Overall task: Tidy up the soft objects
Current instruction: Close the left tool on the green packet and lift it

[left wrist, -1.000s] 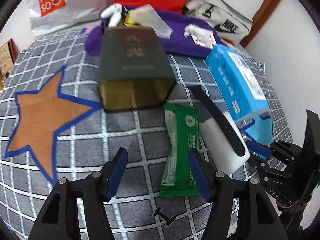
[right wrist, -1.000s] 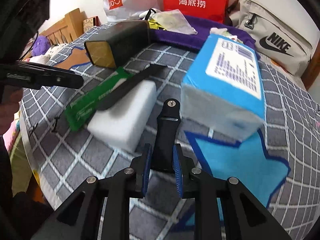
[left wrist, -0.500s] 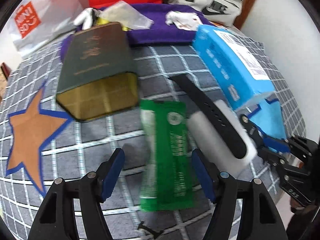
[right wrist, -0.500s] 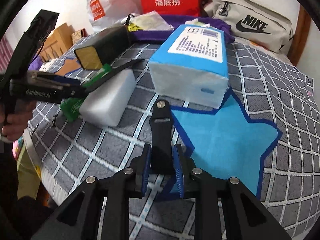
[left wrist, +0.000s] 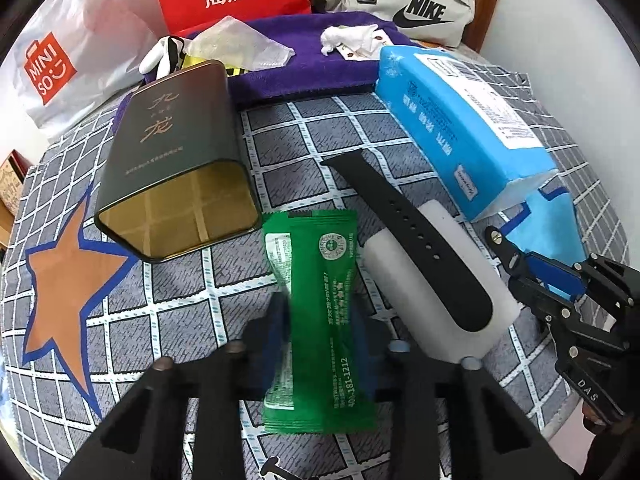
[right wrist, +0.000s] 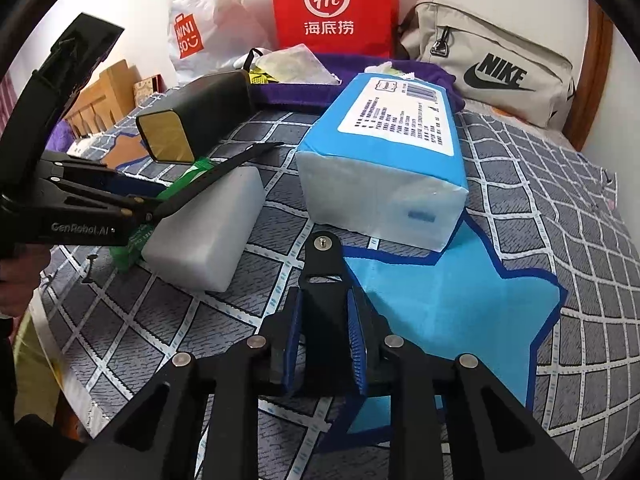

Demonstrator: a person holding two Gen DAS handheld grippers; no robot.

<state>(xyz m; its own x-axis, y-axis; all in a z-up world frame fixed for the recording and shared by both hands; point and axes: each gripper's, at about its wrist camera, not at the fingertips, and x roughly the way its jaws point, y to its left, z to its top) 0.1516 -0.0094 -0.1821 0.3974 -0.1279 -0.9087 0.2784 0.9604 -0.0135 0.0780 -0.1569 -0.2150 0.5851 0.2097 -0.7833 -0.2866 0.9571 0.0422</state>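
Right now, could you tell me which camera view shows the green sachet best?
The left wrist view: the green sachet lies full-length between the left gripper fingers, print facing up. The right wrist view shows only green slivers behind that gripper.

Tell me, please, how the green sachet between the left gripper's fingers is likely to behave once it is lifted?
The green sachet looks like thin, flat film, so it will probably droop past the left gripper. Its glossy, crinkled wrapper may slide between the pads. It seems light, so lifting should hardly disturb the white foam block beside it.
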